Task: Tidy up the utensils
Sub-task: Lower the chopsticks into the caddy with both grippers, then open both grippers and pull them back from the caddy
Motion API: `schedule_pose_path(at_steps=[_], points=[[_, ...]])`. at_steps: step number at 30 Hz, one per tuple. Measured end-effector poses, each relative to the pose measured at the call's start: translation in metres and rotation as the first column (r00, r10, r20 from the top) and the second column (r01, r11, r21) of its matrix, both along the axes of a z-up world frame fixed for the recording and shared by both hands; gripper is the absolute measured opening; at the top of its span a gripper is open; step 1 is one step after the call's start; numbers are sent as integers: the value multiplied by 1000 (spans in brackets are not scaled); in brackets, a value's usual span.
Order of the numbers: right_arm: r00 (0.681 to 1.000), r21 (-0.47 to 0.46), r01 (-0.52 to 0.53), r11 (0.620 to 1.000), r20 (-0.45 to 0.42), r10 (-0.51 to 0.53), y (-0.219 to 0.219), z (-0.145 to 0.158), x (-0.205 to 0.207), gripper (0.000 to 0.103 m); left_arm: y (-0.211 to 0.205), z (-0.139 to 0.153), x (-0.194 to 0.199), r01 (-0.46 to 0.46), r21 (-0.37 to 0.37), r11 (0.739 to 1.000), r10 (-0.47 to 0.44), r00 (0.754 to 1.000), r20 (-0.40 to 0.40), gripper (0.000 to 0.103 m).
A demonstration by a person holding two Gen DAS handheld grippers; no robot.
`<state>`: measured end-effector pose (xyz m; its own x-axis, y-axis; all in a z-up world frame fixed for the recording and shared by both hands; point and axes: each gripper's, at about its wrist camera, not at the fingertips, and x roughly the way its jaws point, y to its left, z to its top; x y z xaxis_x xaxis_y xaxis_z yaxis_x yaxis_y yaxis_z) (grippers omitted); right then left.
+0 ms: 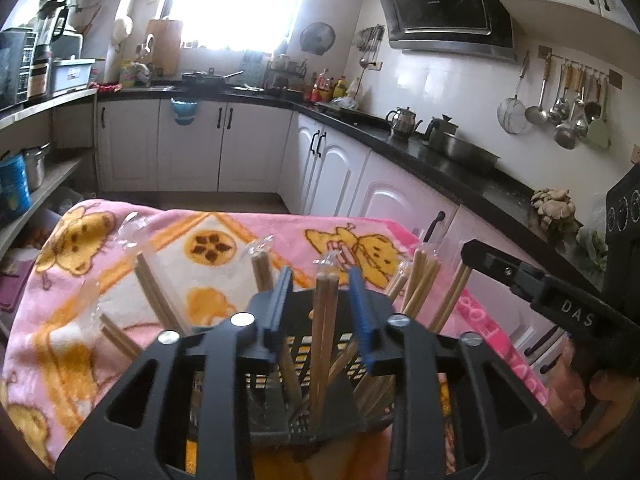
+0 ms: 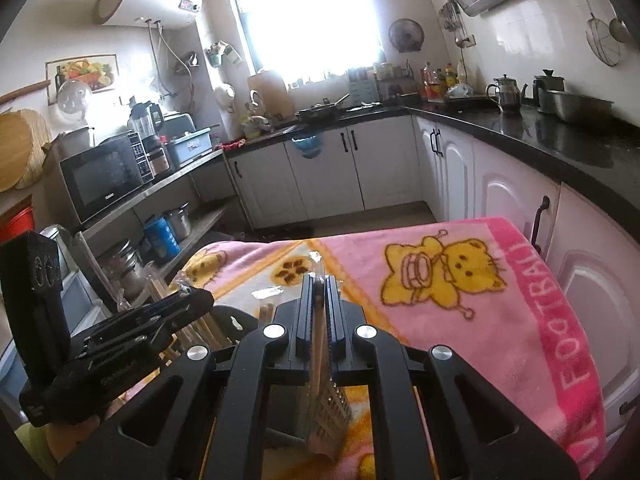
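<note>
While the left gripper (image 1: 322, 296) stands part open around wrapped chopsticks (image 1: 323, 320) upright in the basket (image 1: 296, 364), the right gripper (image 2: 319, 300) pinches another pair (image 2: 318, 344), so lower it straight in before releasing

I see a pink cartoon towel (image 2: 460, 264) spread over the desk. Far off, a bright window (image 1: 236, 0) lights the black countertop (image 1: 460, 164), where a metal kettle (image 1: 402, 120) stands. Left, a microwave (image 2: 106, 178) sits on a shelf.
</note>
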<state>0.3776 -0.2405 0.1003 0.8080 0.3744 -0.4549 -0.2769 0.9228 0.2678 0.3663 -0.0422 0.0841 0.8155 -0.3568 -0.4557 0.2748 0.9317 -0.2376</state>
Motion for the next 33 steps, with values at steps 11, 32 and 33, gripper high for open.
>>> schedule_pose_path(at_steps=[11,32,33], points=[[1000,-24,3,1000,-17,-4,-4,0,-21,35,13,3,-22,-26,13,1000,26,999,-35,51],[998,-120,-6,993,60,13,2,-9,-134,89,38,-14,-119,-90,35,995,93,991,-97,92],[998,-126,-8,992,60,16,3,-12,-140,90,39,-17,-125,-92,34,995,95,990,-101,92]])
